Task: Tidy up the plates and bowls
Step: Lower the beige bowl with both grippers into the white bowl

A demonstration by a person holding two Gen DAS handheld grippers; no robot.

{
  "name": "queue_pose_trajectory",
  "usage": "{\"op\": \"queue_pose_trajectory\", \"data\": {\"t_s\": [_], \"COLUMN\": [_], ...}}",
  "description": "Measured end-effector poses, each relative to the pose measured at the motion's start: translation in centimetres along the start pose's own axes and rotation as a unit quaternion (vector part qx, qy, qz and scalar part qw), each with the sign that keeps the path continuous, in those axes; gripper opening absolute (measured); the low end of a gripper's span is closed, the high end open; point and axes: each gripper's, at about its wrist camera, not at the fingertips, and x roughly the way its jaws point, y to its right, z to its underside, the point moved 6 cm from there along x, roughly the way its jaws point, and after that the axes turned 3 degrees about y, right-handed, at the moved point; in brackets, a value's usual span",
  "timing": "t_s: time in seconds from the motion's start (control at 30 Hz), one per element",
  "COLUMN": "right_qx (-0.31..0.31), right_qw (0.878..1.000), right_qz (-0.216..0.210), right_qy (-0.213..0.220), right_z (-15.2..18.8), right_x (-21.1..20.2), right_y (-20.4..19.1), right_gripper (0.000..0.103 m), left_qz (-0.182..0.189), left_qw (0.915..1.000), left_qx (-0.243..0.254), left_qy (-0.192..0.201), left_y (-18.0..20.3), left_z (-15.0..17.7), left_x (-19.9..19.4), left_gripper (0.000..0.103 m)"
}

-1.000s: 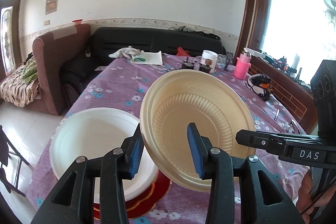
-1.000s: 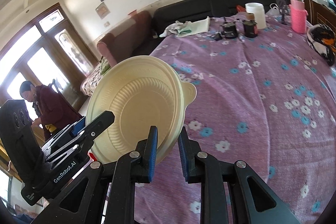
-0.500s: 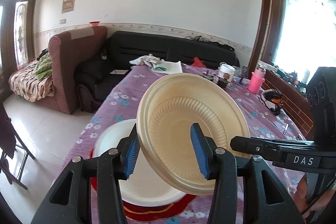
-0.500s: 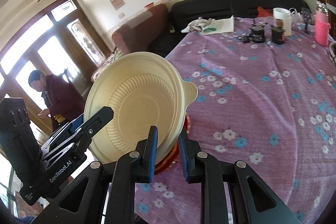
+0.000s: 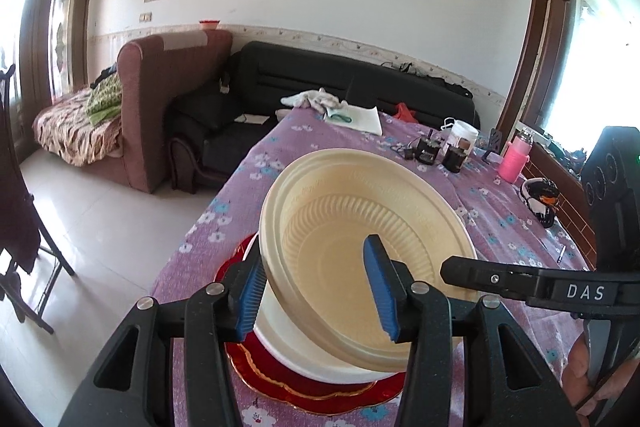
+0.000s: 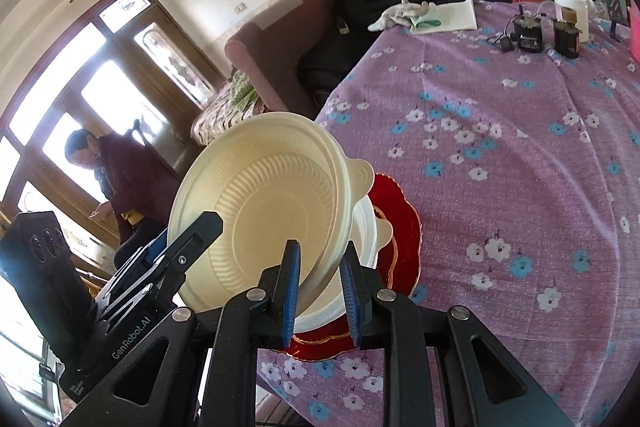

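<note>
The cream bowl (image 5: 372,227) is held tilted in the air above the near left part of the surface (image 6: 520,155), its hollow facing the cameras, its lower edge just over a white bowl (image 5: 280,343) that sits on a red plate (image 5: 320,387). A small tab on the cream bowl's rim sticks out to the right in the right wrist view, and the white bowl shows a like tab below it. The right tool (image 6: 319,291) is clamped on the cream bowl's near rim, blue pads pressed on either side of it. The left tool (image 5: 316,303) has its pads apart around the bowl's left edge: its jaws have just been opening, the left pad stands beside the outer wall and the right pad inside the hollow with a gap to the wall. The surface wears a purple cloth with white and blue flowers. At its far end lie a white cloth (image 5: 316,99), a white tub (image 5: 464,133), two dark jars (image 5: 440,153) and a pink bottle (image 5: 516,163). Beyond are a black sofa (image 5: 360,83) and a brown armchair (image 5: 168,99); a person (image 6: 116,179) stands by the windows at left.
</note>
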Motion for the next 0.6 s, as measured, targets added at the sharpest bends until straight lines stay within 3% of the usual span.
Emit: {"op": "queue_pose_trajectory", "data": {"t_s": [0.6], "right_qx": [0.005], "right_qw": [1.0], "right_qz": [0.007], "right_qy": [-0.03], "right_z": [1.3], "right_x": [2.8], "right_y": [0.8], "right_gripper": [0.023], "left_qz": [-0.009], "left_qw": [0.9996], "left_qx": [-0.007], "left_qy": [-0.024], "left_y": [-1.3], "left_z": [1.7], "left_x": [1.3], "left_gripper": [0.046]}}
